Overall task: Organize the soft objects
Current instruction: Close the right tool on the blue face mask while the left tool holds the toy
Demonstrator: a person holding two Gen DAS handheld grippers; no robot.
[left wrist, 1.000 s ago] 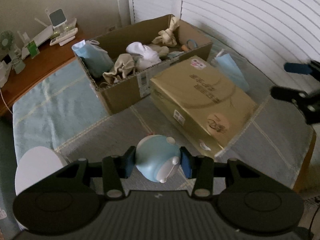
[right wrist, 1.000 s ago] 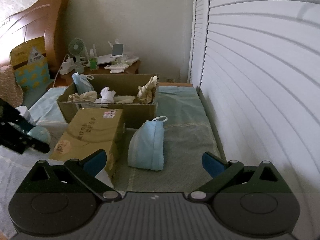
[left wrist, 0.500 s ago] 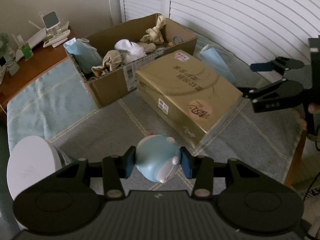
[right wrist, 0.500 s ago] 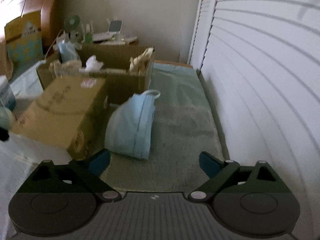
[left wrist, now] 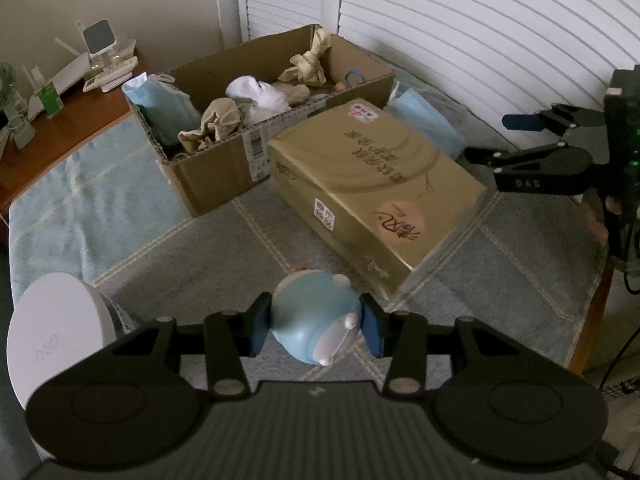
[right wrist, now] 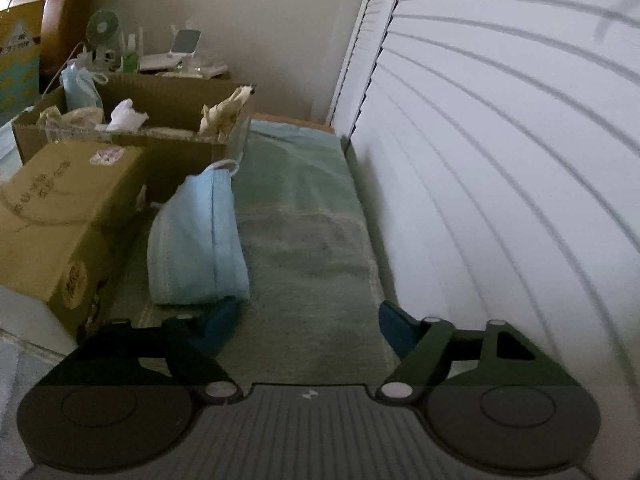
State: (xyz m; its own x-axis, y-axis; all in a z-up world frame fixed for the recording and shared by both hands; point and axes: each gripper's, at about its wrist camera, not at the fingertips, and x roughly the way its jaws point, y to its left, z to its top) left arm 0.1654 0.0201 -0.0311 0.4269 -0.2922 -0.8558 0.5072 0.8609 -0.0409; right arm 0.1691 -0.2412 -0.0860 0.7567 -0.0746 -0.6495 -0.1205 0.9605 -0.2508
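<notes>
My left gripper (left wrist: pixel 316 326) is shut on a round light-blue soft toy (left wrist: pixel 314 326) and holds it above the grey blanket. An open cardboard box (left wrist: pixel 224 176) behind it holds crumpled cloths and a blue mask pack. My right gripper (right wrist: pixel 306 322) is open and empty, low over the green towel. Its left finger is close to the near edge of a blue face mask pack (right wrist: pixel 196 240). The right gripper also shows in the left wrist view (left wrist: pixel 496 140), beside the same mask pack (left wrist: pixel 424 122).
A closed yellow-brown carton (left wrist: pixel 376 184) lies between the open box and the toy. A white round object (left wrist: pixel 52 344) stands at the left. White shutters (right wrist: pixel 500 160) run along the right. A wooden side table (left wrist: pixel 60 120) holds small devices.
My right gripper has moved forward and down toward the blue mask pack. My left gripper still holds the toy, with the view shifted slightly.
</notes>
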